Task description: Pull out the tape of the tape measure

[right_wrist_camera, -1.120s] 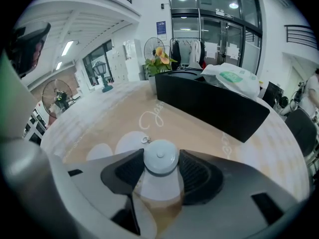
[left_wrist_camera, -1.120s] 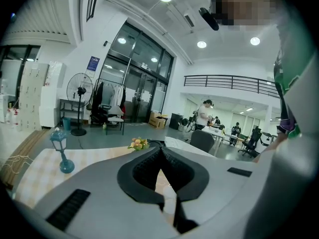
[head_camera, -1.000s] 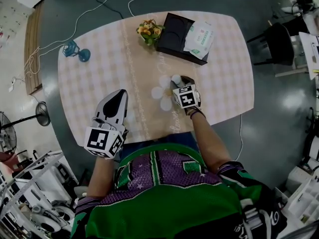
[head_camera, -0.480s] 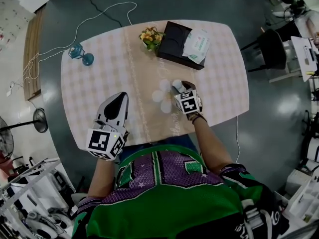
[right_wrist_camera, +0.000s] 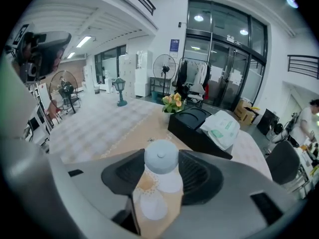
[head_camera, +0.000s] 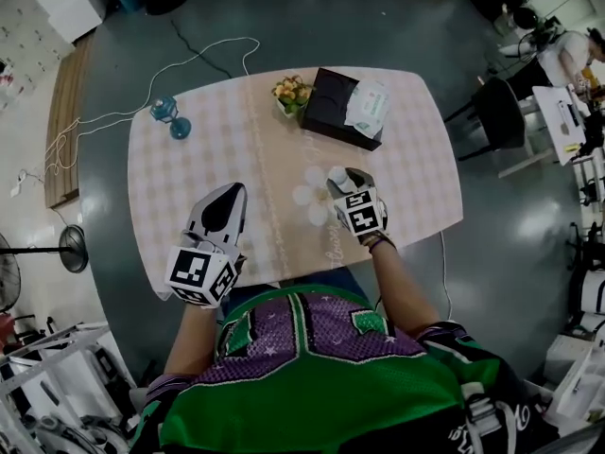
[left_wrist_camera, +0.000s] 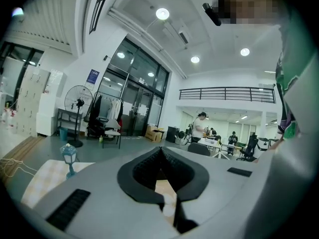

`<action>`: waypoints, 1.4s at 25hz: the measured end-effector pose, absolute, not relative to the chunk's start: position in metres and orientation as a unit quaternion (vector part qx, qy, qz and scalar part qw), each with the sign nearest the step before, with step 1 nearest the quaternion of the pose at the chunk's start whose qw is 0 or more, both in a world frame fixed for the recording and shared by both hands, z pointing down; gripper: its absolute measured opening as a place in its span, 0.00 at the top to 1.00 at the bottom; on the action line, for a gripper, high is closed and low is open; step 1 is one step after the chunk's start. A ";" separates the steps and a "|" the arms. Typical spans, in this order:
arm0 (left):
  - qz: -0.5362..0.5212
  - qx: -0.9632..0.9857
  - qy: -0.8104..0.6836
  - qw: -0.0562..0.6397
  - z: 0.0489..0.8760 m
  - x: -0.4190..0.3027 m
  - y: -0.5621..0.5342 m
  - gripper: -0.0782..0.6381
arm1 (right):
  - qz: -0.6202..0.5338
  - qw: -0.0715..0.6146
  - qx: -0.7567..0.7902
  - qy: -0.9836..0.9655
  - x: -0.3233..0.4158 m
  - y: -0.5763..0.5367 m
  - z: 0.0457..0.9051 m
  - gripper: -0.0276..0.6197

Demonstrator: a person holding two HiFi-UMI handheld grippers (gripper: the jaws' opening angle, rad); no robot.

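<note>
As both hands rise over the table [head_camera: 180, 187], the right gripper [head_camera: 346, 182] carries the round, pale tape measure [right_wrist_camera: 161, 157] pinched between its jaws, apparently just clear of the tabletop. The left gripper [head_camera: 230, 192] lifts too, well apart, jaws pressed together on nothing. No tape is drawn yet; the left gripper probably has to open and catch its end.

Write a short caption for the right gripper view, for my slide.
Right gripper grips a round pale tape measure over the table, black box behind.
</note>
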State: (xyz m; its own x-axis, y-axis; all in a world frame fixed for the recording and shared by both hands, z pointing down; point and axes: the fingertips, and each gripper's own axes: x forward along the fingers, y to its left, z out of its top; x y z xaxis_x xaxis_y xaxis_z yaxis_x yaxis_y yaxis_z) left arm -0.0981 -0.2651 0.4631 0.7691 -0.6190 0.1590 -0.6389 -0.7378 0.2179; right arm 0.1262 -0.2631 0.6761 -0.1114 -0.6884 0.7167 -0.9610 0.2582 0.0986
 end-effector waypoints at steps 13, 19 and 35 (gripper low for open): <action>-0.007 0.938 -0.333 0.093 0.399 -0.126 -0.263 0.86 | 0.085 0.253 0.576 -0.773 0.073 -0.262 0.510 0.62; -0.046 0.943 -0.315 0.100 0.368 -0.127 -0.262 0.86 | 0.020 0.190 0.564 -0.803 0.049 -0.260 0.421 0.62; -0.088 0.967 -0.199 0.133 0.333 -0.092 -0.240 0.68 | -0.052 0.139 0.536 -0.831 0.007 -0.245 0.348 0.62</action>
